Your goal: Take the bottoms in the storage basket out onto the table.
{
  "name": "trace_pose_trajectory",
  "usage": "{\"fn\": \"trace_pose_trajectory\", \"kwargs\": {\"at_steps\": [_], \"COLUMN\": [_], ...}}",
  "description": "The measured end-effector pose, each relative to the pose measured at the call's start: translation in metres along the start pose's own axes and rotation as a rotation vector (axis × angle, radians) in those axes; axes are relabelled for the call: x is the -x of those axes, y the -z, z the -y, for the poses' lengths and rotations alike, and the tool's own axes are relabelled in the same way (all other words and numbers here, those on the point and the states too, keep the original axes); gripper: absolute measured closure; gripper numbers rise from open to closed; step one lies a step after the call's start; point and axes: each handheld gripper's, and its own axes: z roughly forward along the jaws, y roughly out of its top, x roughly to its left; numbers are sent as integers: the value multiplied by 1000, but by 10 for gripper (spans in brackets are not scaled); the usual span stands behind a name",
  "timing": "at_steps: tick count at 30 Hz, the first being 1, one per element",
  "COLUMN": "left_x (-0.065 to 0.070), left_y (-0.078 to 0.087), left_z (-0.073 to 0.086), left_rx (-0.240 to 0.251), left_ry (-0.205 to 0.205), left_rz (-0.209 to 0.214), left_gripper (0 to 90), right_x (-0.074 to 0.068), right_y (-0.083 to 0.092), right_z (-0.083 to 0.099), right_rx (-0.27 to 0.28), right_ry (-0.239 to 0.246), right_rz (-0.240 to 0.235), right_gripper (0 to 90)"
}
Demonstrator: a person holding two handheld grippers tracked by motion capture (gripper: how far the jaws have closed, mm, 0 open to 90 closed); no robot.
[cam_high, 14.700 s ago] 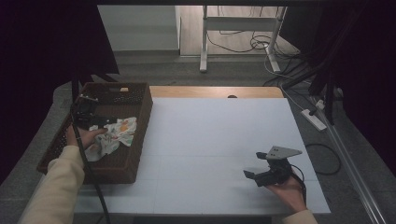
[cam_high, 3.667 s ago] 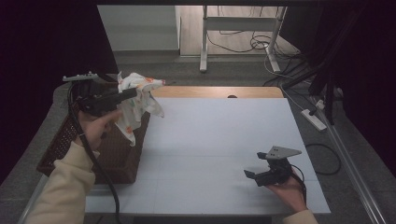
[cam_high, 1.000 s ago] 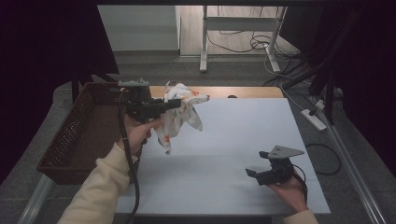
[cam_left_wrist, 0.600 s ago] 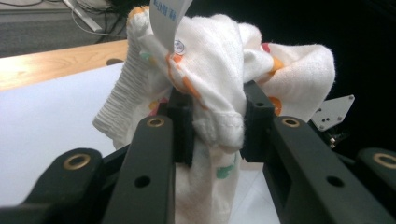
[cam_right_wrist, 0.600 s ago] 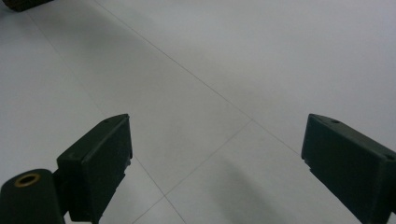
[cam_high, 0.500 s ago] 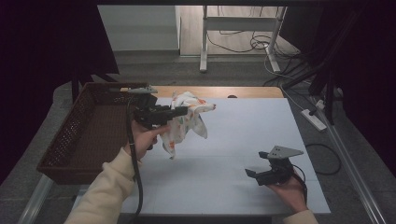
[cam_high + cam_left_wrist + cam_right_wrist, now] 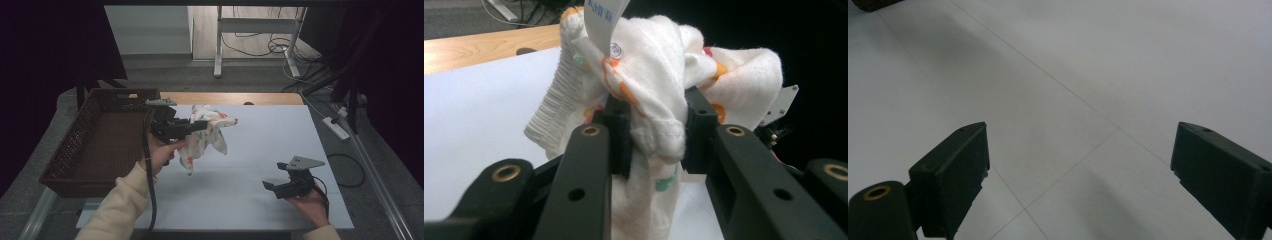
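left tongs point(image 7: 202, 124) raised, level, clamping the printed cloth point(image 7: 207, 134); right tongs point(image 7: 270, 187) rest spread.

High view set above, looking forward and down; gripper views riding close behind each gripper's jaws, sharing with it the white table top point(image 7: 260, 150) ahead.

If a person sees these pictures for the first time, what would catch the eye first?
Probably the white cloth with coloured spots, hanging above the white table, pinched by the left gripper. Next, the dark basket at the table's left edge. The right gripper rests open near the front right.
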Motion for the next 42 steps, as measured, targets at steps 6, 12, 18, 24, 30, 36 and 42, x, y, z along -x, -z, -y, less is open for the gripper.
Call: {"fn": "trace_pose_trajectory", "kwargs": {"at_steps": [6, 12, 18, 24, 30, 36, 42], "left_x": [-1, -1, 2, 5, 9, 10, 7], "left_y": [-5, -12, -22, -32, -44, -61, -76], "left_z": [5, 10, 15, 21, 27, 36, 45], "left_rx": [-12, -32, -57, -80, -107, -147, -179], "left_ry": [6, 4, 1, -1, -5, -5, 1], "left_rz": [2, 6, 17, 31, 46, 47, 44], "left_gripper": [710, 710, 710, 710, 710, 709, 709], "right_x": [0, 0, 0, 0, 0, 0, 0], "right_y": [0, -1, 0, -1, -1, -1, -1], "right_z": [0, 0, 0, 0, 0, 0, 0], "right_rx": [0, -1, -2, -1, -3, -4, -3], "right_ry": [-2, -1, 0, 0, 1, 2, 0], "right_rz": [-2, -3, -3, -3, -3, -3, -3], "right_gripper": [90, 90, 90, 90, 90, 90, 90]}}
